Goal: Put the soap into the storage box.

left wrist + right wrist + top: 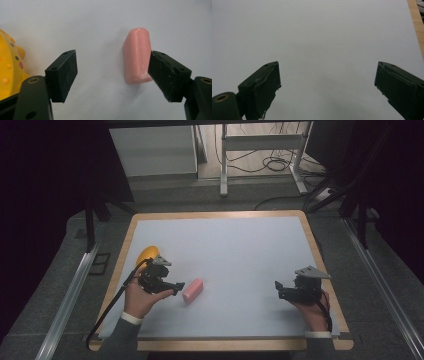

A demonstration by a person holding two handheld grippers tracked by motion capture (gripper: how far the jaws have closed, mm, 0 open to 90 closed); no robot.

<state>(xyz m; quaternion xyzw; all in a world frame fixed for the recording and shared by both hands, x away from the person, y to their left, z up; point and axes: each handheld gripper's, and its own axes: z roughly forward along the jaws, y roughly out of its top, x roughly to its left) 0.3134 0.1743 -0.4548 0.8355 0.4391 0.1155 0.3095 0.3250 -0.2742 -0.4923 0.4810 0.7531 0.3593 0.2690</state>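
Observation:
A pink rounded block (193, 290) lies on the white mat, left of the middle and near the front. My left gripper (173, 285) is just to its left, held in a hand and pointing at it. In the left gripper view the block (137, 55) lies lengthwise just inside the right jaw, and the left gripper (112, 71) is open around it, not touching on the left side. My right gripper (281, 290) hovers at the front right of the mat. In its own view the right gripper (328, 80) stands open over bare mat.
A yellow spotted toy (146, 254) sits by the mat's left edge, just behind my left hand, and the toy (10, 67) fills the left margin of the left gripper view. The white mat (230, 245) covers a wooden table whose rim (418, 22) shows beside it.

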